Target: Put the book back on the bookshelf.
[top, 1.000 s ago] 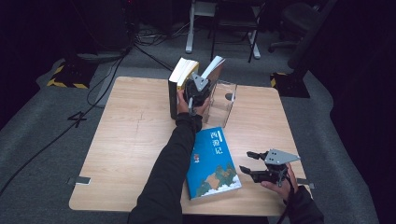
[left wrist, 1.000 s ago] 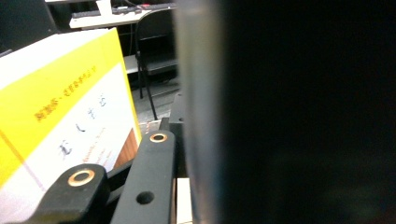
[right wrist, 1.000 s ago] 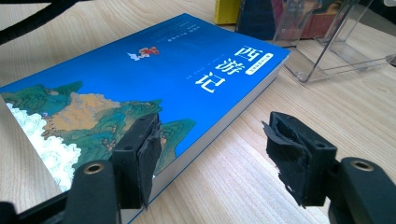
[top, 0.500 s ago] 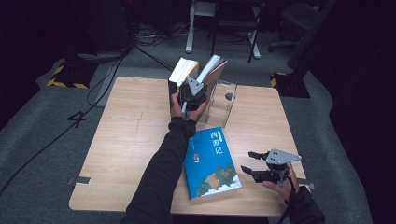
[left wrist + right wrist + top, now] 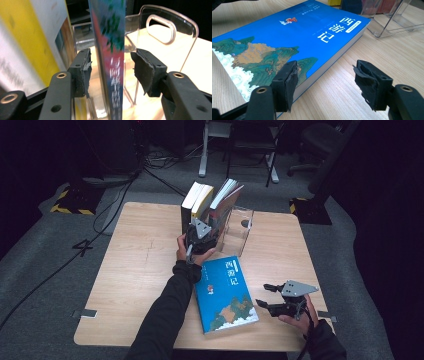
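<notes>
One slim book stands upright between the jaws of the left claw, its spine facing that camera with blurred pale characters running down it; both pads sit a little off the covers, so the claw is open around it without gripping. In the high view this book leans at the right end of a short row, beside two thicker books, one with a yellow cover, all standing in a clear acrylic stand at the far side of the table. The left claw sits right at the row's near edge. A blue book lies flat nearer the person, its cover printed with the characters 西游记 above painted mountains. The right claw rests open just beside the blue book's corner, jaws spread over bare wood.
</notes>
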